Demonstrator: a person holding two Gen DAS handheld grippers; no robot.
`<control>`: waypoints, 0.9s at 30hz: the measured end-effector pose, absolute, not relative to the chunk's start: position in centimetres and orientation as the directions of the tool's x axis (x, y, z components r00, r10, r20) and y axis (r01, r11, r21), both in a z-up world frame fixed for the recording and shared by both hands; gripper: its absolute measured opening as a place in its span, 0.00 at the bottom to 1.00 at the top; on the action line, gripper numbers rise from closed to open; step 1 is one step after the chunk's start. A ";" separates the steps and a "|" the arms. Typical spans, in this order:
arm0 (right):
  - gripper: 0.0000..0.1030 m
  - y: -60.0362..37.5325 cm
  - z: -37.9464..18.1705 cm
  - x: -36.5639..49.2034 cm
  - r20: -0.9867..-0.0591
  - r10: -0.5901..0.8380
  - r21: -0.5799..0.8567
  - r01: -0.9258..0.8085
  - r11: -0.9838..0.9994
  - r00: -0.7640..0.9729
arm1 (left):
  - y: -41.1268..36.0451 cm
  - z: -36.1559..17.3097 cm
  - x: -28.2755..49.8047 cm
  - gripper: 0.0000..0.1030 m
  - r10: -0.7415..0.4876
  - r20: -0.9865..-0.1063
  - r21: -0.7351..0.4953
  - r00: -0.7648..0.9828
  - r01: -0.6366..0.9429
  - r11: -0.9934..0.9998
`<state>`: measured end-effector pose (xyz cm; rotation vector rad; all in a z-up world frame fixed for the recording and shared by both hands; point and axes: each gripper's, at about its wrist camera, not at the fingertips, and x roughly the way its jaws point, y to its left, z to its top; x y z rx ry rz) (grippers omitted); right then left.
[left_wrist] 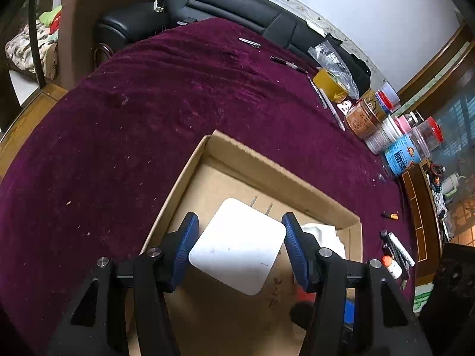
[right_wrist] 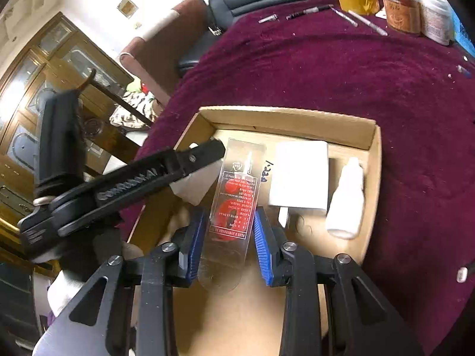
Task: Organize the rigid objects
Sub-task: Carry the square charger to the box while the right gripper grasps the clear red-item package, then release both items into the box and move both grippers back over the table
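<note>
A shallow cardboard box (left_wrist: 261, 166) lies on the maroon tablecloth. My left gripper (left_wrist: 240, 247) is shut on a white square plug adapter (left_wrist: 237, 243), prongs pointing away, held over the box. My right gripper (right_wrist: 228, 237) is shut on a clear blister pack with a red label (right_wrist: 234, 195), held over the same box (right_wrist: 297, 121). Inside the box lie a white square block (right_wrist: 299, 175) and a small white bottle (right_wrist: 346, 201). The left gripper's black body (right_wrist: 124, 184) reaches in from the left in the right wrist view.
Jars, tins and a yellow tape roll (left_wrist: 329, 84) crowd the table's far right edge. Pens (left_wrist: 288, 63) and markers (left_wrist: 399, 250) lie loose on the cloth. A black leather sofa (left_wrist: 237, 6) stands behind the table. A wooden cabinet (right_wrist: 35, 89) is at left.
</note>
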<state>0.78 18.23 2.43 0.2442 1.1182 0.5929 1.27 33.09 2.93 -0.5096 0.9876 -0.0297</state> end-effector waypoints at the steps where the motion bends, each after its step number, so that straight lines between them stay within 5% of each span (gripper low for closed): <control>1: 0.29 18.3 2.2 1.0 -0.774 0.555 0.467 -0.318 0.825 0.304 | 33.1 2.9 1.4 0.50 -0.249 -0.790 -0.422 0.561 -0.202 0.884; 13: 0.31 19.2 3.0 1.2 -0.794 0.490 0.374 -0.347 0.860 0.359 | 34.1 6.1 -0.5 0.62 -0.258 -0.737 -0.471 0.624 -0.200 0.859; 27: 0.42 9.1 12.1 -5.4 -0.614 0.386 0.214 -0.325 0.921 0.688 | 29.6 13.1 -14.1 0.63 -0.247 -0.591 -0.445 0.768 -0.055 0.894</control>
